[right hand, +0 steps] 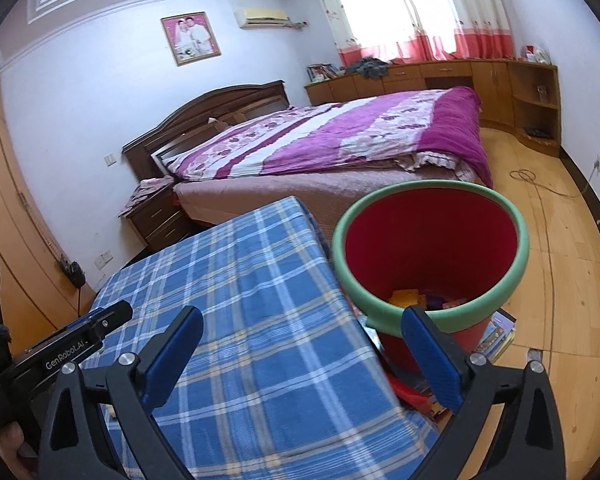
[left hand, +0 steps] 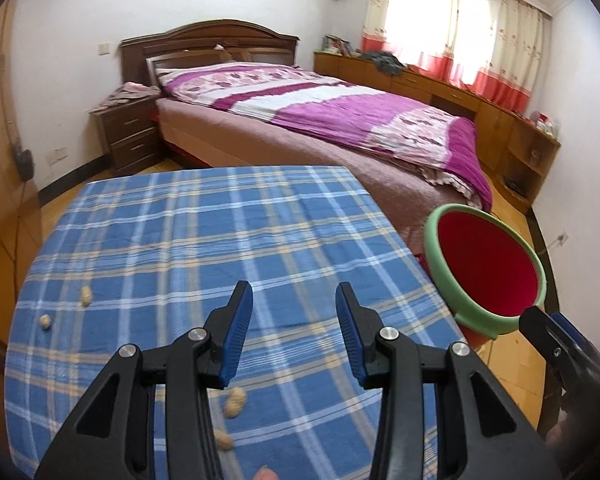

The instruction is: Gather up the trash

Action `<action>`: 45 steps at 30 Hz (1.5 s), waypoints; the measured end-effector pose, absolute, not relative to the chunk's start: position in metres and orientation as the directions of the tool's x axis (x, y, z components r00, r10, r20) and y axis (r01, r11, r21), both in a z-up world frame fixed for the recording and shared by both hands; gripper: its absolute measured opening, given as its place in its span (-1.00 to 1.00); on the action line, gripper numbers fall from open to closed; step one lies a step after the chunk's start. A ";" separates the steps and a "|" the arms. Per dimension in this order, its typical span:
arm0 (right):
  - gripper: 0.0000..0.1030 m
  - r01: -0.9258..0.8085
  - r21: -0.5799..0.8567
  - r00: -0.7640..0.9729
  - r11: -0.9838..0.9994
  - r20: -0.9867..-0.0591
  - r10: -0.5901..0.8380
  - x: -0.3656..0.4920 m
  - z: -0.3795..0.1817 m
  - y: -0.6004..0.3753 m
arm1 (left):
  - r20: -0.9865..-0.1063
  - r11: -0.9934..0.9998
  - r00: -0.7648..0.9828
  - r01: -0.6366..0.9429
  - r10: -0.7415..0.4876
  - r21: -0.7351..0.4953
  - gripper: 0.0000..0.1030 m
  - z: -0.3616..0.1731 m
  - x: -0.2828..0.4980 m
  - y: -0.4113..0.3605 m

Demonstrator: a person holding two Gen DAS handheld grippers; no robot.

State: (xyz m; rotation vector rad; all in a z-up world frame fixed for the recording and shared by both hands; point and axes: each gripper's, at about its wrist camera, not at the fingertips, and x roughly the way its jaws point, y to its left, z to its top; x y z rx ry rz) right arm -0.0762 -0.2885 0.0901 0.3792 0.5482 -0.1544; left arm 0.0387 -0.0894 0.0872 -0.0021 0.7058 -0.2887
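Several peanut shells lie on the blue plaid tablecloth (left hand: 204, 240): one (left hand: 85, 295) and another (left hand: 44, 322) at the left, a pair (left hand: 235, 400) and one more (left hand: 223, 439) under my left gripper (left hand: 294, 300), which is open and empty above the cloth. A red bin with a green rim (right hand: 432, 256) stands off the table's right edge; it also shows in the left wrist view (left hand: 488, 264). My right gripper (right hand: 300, 328) is open and empty, its right finger close to the bin's near rim. Bits of trash lie in the bin's bottom.
A bed with a purple quilt (left hand: 340, 108) stands beyond the table. A dark nightstand (left hand: 130, 136) is at its left, wooden cabinets (left hand: 460, 92) along the window wall. Books (right hand: 496, 332) lie on the wooden floor by the bin. A cable (right hand: 540, 184) trails there.
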 end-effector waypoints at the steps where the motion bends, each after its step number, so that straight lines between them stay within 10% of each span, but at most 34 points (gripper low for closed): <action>1: 0.97 0.237 0.307 0.847 0.922 -0.530 -0.041 -0.077 0.091 -0.285 | -0.635 0.963 0.729 0.252 -0.254 -0.096 -0.16 0.087 0.037 -0.085; 45: 0.99 0.164 0.222 0.860 0.961 -0.510 -0.029 -0.093 0.074 -0.229 | -0.600 0.996 0.796 0.073 -0.088 -0.049 -0.15 0.061 0.004 -0.028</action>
